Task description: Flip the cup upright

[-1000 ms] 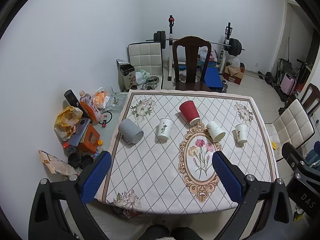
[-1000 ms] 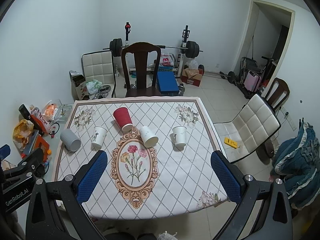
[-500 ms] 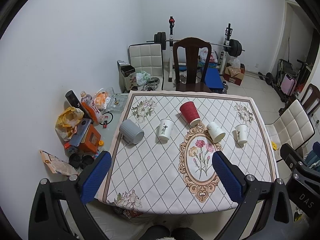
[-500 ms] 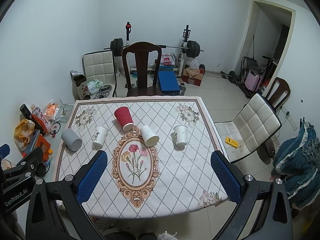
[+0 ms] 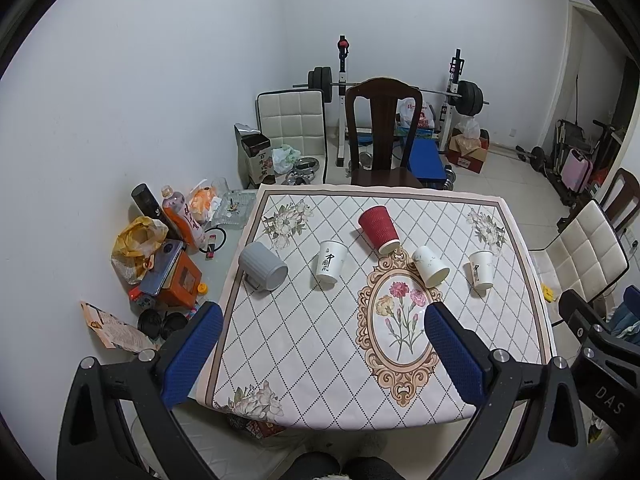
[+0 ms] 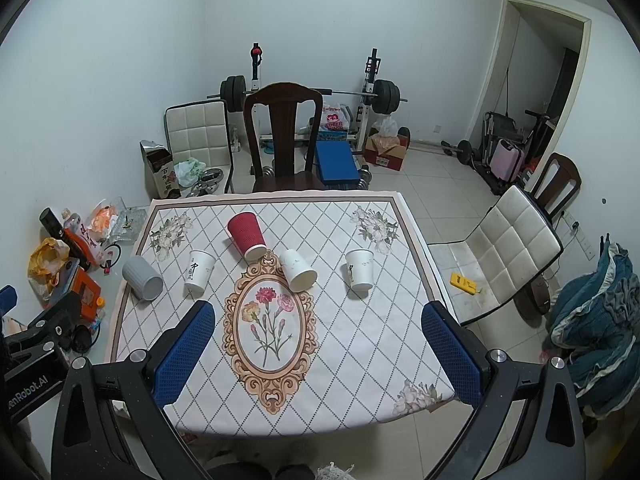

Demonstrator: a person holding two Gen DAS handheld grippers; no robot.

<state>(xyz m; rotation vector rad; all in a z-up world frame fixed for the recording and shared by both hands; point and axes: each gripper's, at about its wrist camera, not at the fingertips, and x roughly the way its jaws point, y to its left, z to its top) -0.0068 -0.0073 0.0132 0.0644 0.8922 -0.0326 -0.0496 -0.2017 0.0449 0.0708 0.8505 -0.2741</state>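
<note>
Several cups stand upside down in a row on the patterned tablecloth point(image 5: 312, 344): a grey cup point(image 5: 263, 266) point(image 6: 142, 278), a white cup with black writing point(image 5: 329, 261) point(image 6: 198, 269), a red ribbed cup point(image 5: 378, 224) point(image 6: 247, 235), a white cup point(image 5: 430, 266) point(image 6: 298, 269) and another white cup with writing point(image 5: 481, 269) point(image 6: 360, 269). My left gripper point(image 5: 320, 324) is open and empty, high above the table's near half. My right gripper point(image 6: 318, 322) is open and empty, also high above the near half.
A dark wooden chair point(image 5: 382, 132) stands at the table's far side. A white padded chair point(image 6: 508, 252) stands to the right. Bottles, bags and boxes point(image 5: 160, 248) litter the floor on the left. Weight bench and barbell rack point(image 6: 316, 96) stand at the back wall.
Both views have shifted slightly, so the table and cups sit a touch lower and closer. The cups have not moved. Both grippers stay open.
</note>
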